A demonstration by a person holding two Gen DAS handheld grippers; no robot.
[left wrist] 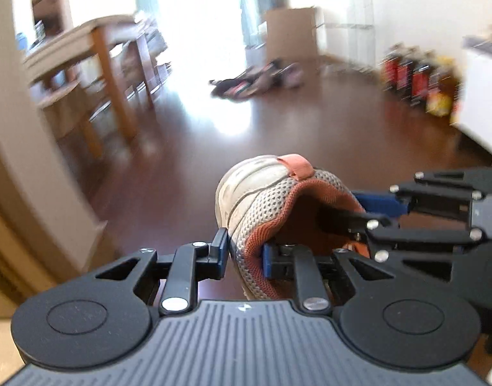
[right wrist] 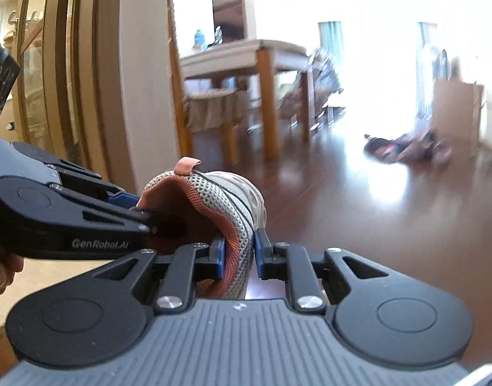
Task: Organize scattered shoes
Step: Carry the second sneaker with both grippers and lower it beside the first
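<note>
where "genrobot.ai" marks the left gripper (right wrist: 143,215), clamped on sneaker (right wrist: 214,199) collar

We see a shoe (left wrist: 262,193) of grey woven mesh with terracotta cloth trim, matt black plastic grippers (right wrist: 238,251), a glossy dark wood floor (left wrist: 310,128), and varnished wooden table legs (right wrist: 267,103).

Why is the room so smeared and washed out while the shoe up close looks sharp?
Left wrist view: the sneaker and fingers are crisp, while the table, bottles and far shoe pile are motion-blurred; window light blows out and glares off the floor. Right wrist view: same sharp sneaker, blurred table, white glare on the floor, fisheye-bent door frame.
</note>
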